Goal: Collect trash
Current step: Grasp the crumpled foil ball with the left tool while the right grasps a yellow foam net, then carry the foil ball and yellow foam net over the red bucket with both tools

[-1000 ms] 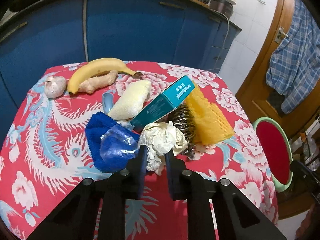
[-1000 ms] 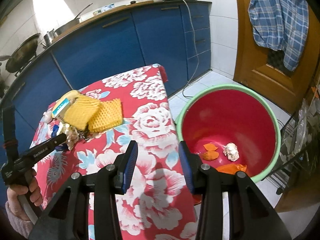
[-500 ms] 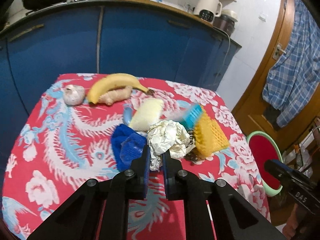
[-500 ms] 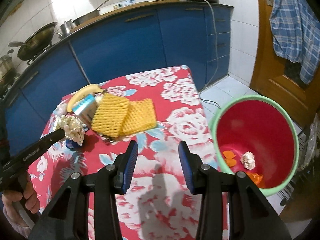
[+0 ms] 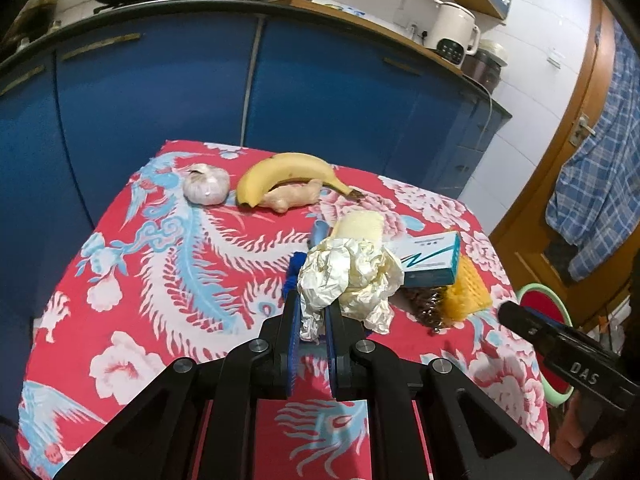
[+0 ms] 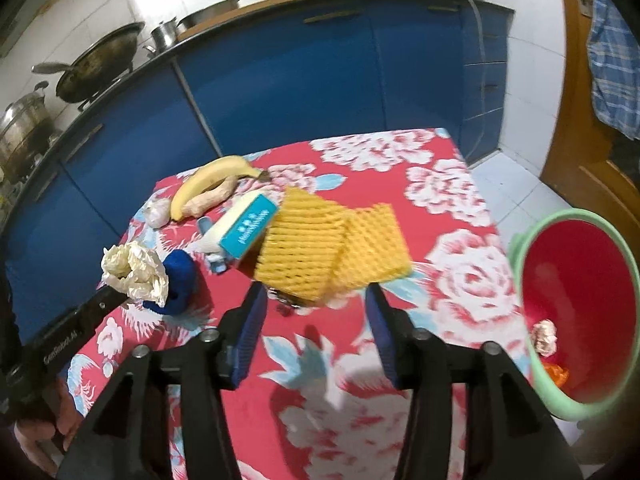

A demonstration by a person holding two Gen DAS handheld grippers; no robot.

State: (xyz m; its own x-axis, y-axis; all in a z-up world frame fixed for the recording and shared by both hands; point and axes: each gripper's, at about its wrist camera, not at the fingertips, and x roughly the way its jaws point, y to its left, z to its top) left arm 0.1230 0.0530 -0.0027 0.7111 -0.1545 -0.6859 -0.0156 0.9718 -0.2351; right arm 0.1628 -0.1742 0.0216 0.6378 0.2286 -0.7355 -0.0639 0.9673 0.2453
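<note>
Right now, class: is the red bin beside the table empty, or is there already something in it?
Not empty. The red bin already holds a crumpled paper ball and an orange scrap near its bottom.

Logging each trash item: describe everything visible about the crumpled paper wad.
The crumpled paper wad is cream-white, glossy and creased, bunched into a loose ball with a tail hanging down. The left gripper is shut on that tail and holds the wad above the table, clear of the blue cloth beside it.

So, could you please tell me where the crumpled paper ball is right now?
The crumpled paper ball is pinched in the left gripper, raised above the table's left side beside the blue cloth, left of the teal box.
</note>
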